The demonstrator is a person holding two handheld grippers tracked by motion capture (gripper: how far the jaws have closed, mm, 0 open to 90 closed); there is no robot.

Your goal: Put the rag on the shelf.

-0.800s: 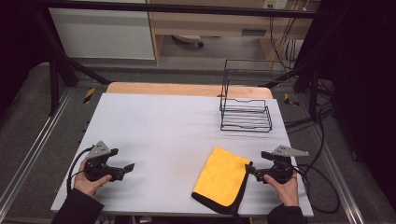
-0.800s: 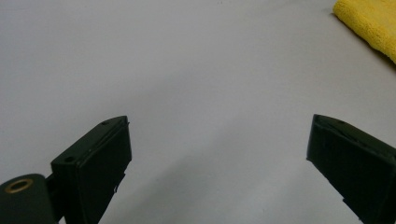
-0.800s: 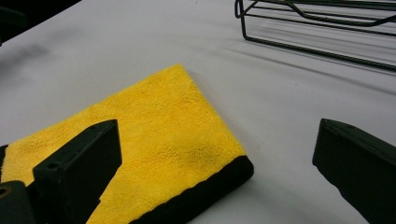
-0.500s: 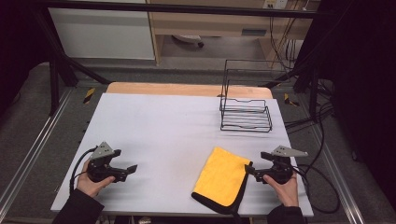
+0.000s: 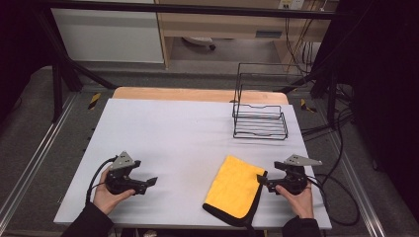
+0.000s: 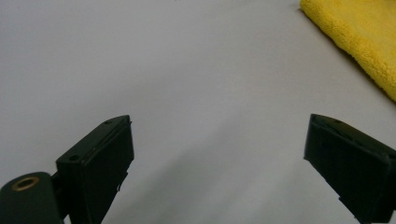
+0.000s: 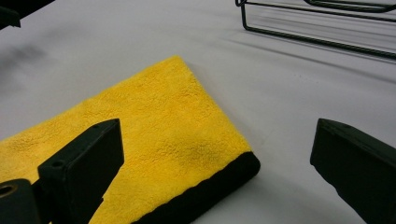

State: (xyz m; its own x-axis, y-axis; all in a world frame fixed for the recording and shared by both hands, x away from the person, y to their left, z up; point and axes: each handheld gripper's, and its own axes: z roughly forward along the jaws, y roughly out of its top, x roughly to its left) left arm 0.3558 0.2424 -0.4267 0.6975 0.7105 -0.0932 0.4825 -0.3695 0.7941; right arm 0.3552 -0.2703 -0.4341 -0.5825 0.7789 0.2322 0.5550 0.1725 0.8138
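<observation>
Tongs (image 5: 259,178) gape beside folded yellow cloth (image 5: 235,190) edged in black.

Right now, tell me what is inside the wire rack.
The black wire rack stands empty: through its bars the white table shows, with nothing on its floor. The yellow cloth lies apart, nearer the person.

Yellow cloth (image 7: 154,135) between parted jaws
</observation>
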